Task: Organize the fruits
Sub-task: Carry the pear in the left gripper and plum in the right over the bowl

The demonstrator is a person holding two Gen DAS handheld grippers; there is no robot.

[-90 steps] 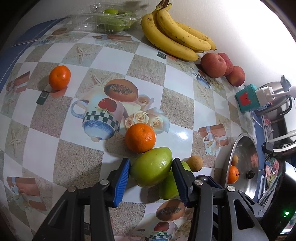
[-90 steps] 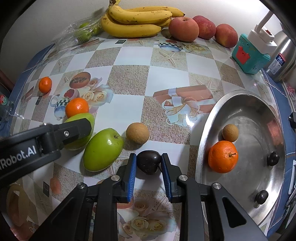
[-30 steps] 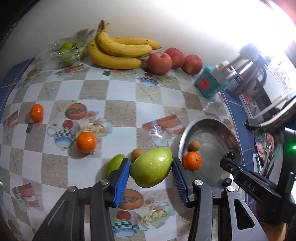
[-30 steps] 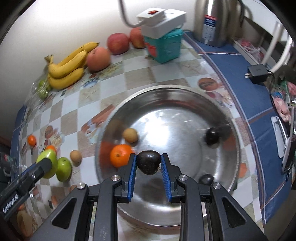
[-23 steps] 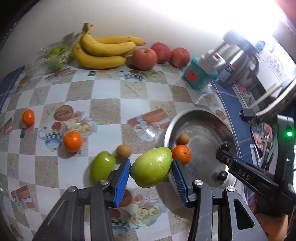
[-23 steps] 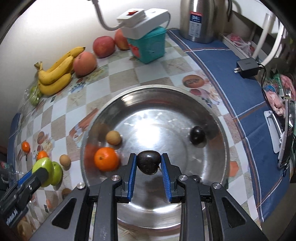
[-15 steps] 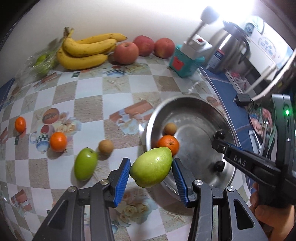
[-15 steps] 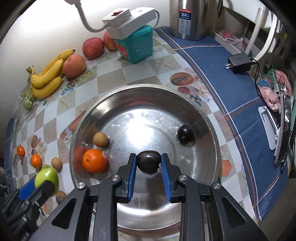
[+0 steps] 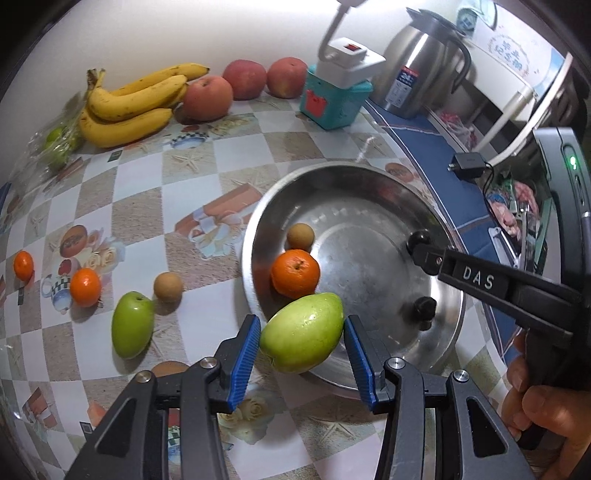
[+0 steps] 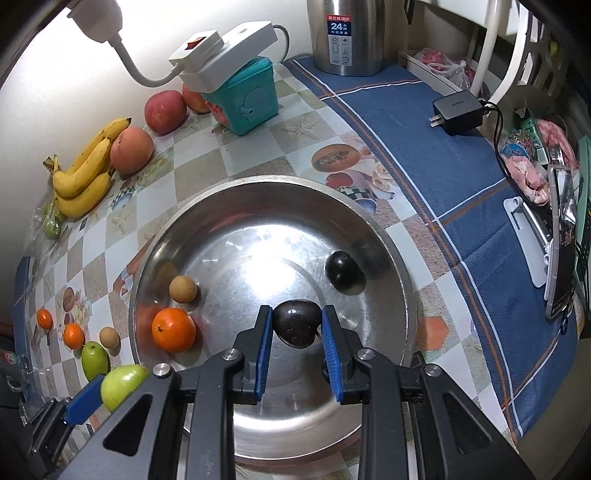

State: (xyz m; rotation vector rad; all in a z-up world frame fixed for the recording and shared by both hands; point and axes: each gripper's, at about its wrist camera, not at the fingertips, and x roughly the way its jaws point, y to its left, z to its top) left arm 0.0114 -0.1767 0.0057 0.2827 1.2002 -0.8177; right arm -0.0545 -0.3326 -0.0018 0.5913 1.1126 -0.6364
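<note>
My left gripper [image 9: 301,345] is shut on a large green fruit [image 9: 302,341], held above the near left rim of the steel bowl [image 9: 448,325]. My right gripper [image 10: 297,326] is shut on a dark plum [image 10: 296,323], held over the bowl's inside [image 10: 258,424]. In the bowl lie an orange [image 10: 173,329], a small brown fruit [image 10: 183,289] and another dark plum [image 10: 343,271]. On the table to the left lie a second green fruit [image 9: 132,325], a brown fruit [image 9: 168,287] and two small oranges [image 9: 85,287].
Bananas [image 9: 129,103], red apples [image 9: 208,98] and a bag of green fruit [image 9: 55,144] line the back wall. A teal box [image 10: 245,98] with a white power strip, a steel kettle [image 10: 345,33] and a charger [image 10: 458,110] stand behind and right of the bowl.
Both grippers have carried their fruit rightwards from the table to the bowl. The left gripper now hangs at the bowl's rim and the right one sits lower over its inside.
</note>
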